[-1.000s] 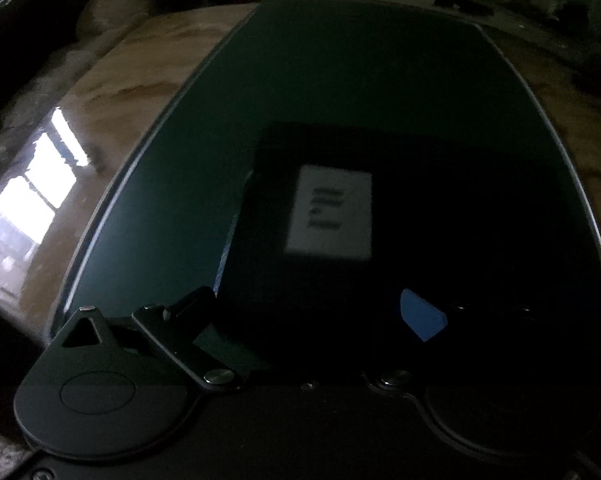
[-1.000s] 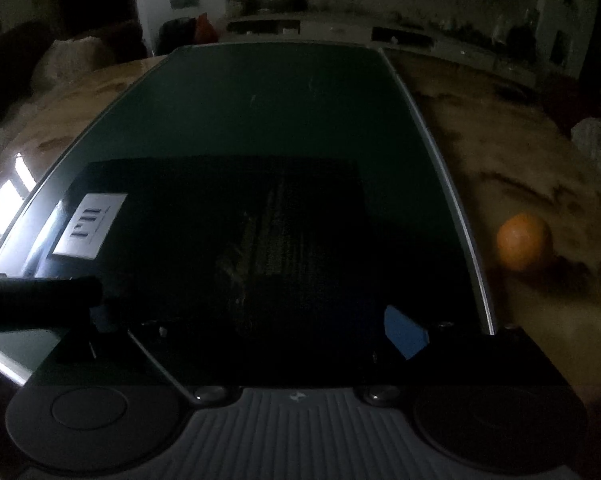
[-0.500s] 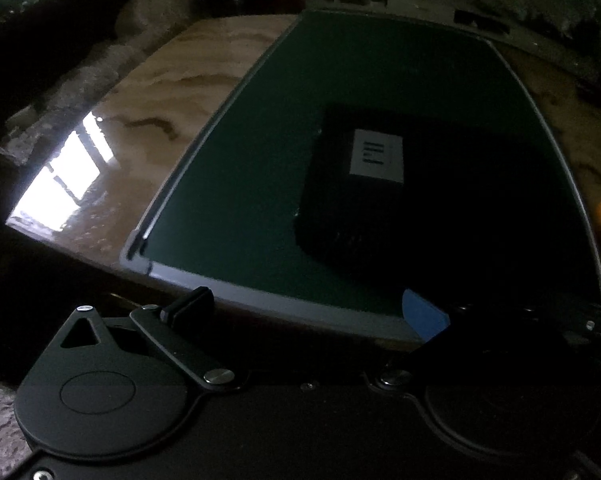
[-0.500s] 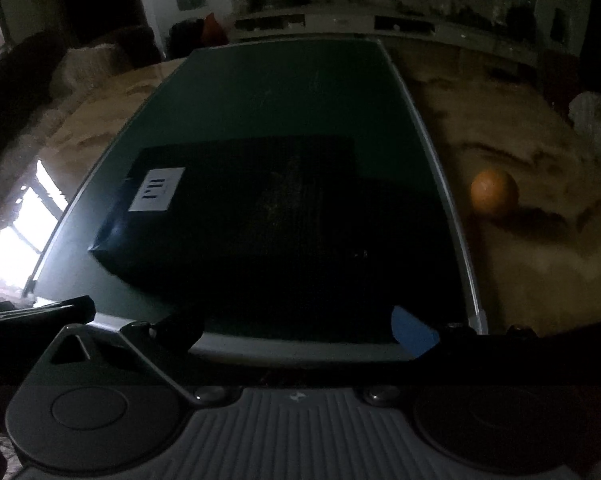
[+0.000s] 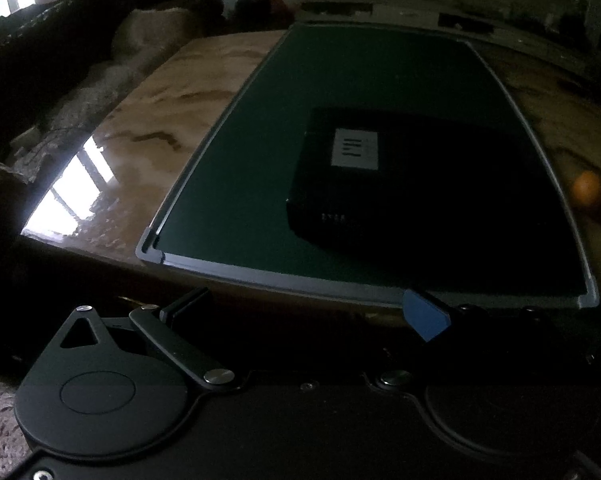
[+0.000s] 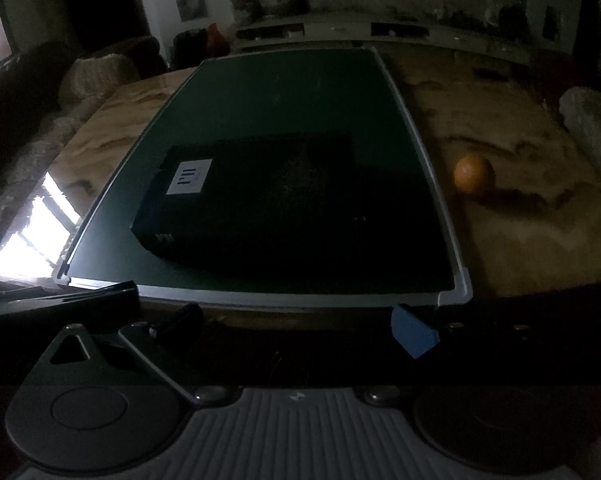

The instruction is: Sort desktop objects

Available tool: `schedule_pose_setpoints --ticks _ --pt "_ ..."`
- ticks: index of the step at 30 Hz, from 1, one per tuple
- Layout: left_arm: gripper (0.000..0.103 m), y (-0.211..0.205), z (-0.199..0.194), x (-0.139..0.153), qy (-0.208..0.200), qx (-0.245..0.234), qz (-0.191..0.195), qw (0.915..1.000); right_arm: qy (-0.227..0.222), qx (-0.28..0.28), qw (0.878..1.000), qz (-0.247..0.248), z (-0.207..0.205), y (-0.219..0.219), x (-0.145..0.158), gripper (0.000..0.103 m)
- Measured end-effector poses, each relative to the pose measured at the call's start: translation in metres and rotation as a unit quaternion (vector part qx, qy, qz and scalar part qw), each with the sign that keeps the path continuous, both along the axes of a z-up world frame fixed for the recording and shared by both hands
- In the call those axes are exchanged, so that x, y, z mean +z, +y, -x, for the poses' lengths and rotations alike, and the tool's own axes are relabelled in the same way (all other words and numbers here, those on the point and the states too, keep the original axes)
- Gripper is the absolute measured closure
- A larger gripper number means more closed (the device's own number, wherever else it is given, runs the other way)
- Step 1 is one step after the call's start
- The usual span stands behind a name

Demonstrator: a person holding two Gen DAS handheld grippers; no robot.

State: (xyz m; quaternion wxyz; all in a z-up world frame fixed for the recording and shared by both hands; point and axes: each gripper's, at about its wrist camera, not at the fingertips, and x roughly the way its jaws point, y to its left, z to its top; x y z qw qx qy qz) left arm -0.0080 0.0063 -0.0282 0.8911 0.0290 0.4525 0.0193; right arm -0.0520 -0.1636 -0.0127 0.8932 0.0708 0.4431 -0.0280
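A marbled brown tabletop (image 6: 500, 240) fills the dim room, and on it lies the landmark of the scene: a dark green board with a pale metal frame (image 6: 300, 92), its long axis running away from both cameras. Resting flat on the board's near half is a black rectangular box (image 6: 268, 196), marked by a white label (image 6: 190, 176) at its left end; its long side lies across the board, roughly parallel to the board's near edge, and it sits nearer the board's right rail than the left. Off the board to the right, well apart from the box, an orange (image 6: 474, 172) sits alone on the tabletop.

Both tools hover short of the board's near edge, angled downward. The right gripper (image 6: 296, 320) has its jaws spread wide with nothing between them. The left gripper (image 5: 304, 312) likewise stands released and empty, one black finger (image 5: 188, 304) and one blue pad (image 5: 424, 320) far apart.

Judged from this, the box lies ahead of both tools and seems released onto the board. The orange, right of the board, lies clearly closer to the right gripper, which looks the likelier hand for it; the round fruit could roll if nudged.
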Motion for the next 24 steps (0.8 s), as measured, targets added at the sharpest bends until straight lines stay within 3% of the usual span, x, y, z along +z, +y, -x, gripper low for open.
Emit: schedule_pose_setpoints --ticks 24 --pt "0.0 -0.01 0.009 0.0 0.006 -0.002 -0.003 1.0 -0.003 -0.008 1.0 -0.002 0.004 -0.002 0.002 0.0"
